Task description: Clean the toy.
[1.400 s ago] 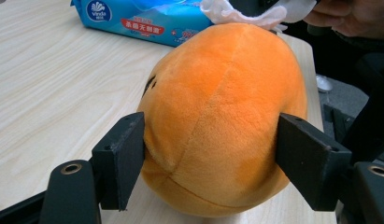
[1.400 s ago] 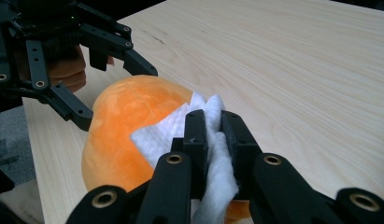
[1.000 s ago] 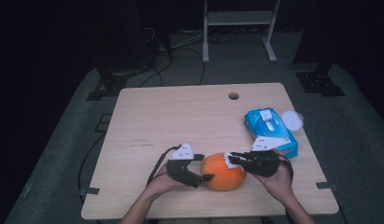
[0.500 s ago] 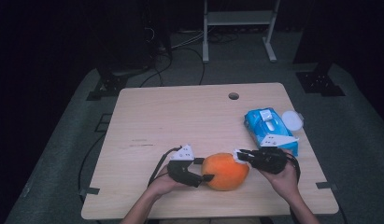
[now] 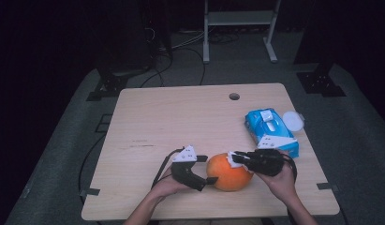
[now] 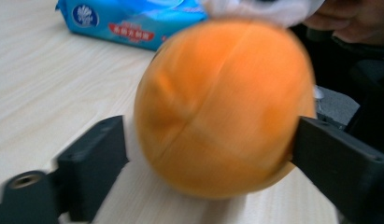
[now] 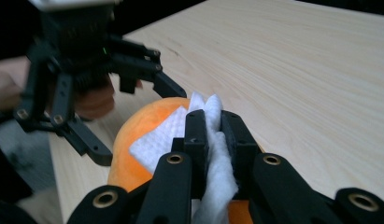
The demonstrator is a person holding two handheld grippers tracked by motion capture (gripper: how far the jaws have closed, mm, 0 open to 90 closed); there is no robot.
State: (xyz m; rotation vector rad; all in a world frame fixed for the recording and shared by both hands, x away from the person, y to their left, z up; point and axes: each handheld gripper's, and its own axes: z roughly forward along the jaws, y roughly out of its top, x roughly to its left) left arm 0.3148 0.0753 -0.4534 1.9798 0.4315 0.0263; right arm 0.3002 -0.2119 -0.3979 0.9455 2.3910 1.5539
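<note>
Orange (image 5: 229, 172) sits near the table's (image 5: 181, 117) front edge, just left of the wipes pack (image 5: 270, 131). My left gripper (image 6: 213, 154) clamps its 2 sides; my right gripper (image 7: 213, 135) pinches a white wipe (image 7: 157, 137) on top. Wiping underway; next, I'd sweep across the peel.

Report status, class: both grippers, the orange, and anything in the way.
Left gripper jaws either side of the orange. Right gripper shut on white wipe, pressed to the orange's top. Blue wipe pack close behind, not blocking.
</note>
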